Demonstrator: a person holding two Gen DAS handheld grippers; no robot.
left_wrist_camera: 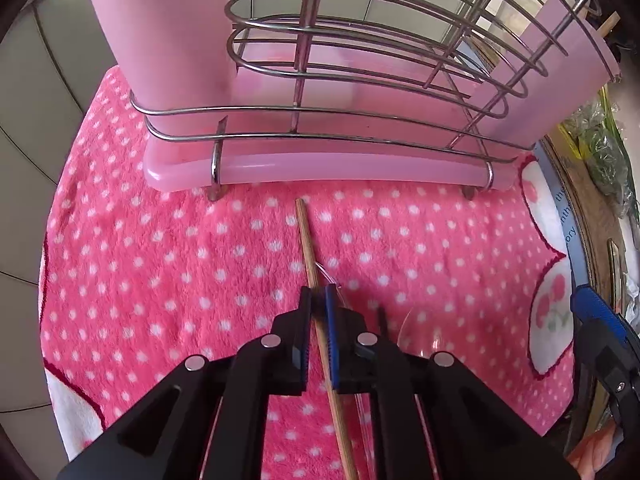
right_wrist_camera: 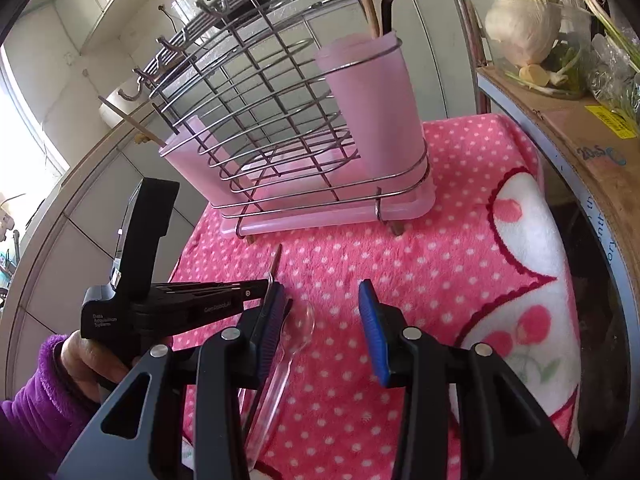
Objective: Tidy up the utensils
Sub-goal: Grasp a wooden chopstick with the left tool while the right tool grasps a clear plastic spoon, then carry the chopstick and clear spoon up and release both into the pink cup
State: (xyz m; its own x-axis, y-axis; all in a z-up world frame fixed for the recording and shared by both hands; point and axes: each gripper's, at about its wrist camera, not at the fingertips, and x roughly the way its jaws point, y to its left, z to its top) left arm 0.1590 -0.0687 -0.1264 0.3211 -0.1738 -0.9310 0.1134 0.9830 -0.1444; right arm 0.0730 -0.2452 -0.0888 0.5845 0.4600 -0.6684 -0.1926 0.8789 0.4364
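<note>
So here's where we're at with the utensil sorting. Everything hangs around the wire rack (right_wrist_camera: 296, 136), which sits on the pink dotted towel (left_wrist_camera: 160, 280) covering the bench. The rack has a pink cup (right_wrist_camera: 372, 108) at its right end with a couple of handles already poking out the top, so that looks like where the sticks and spoons are meant to go.

Our left tongs (left_wrist_camera: 318, 304) are pinched nearly shut on a wooden chopstick (left_wrist_camera: 308, 240) lying just in front of the rack, its far tip pointing at the rack's base. We're gripping it partway along with the tongs aimed steeply down, which makes sense for something this thin lying flat on fluffy cloth: you have to come in from above and squeeze right down to the fabric. Looks like a thin bit of wire or thread sits beside it; can't tell what it is.

Our right tongs (right_wrist_camera: 324, 328) hang about half open with nothing in them, hovering over a clear plastic spoon (right_wrist_camera: 288, 348) that lies in front of the rack, right beside the chopstick. Probably that's lined up as the next grab.

The chopstick isn't off the towel yet, so we'd say the pick is only just happening.
</note>
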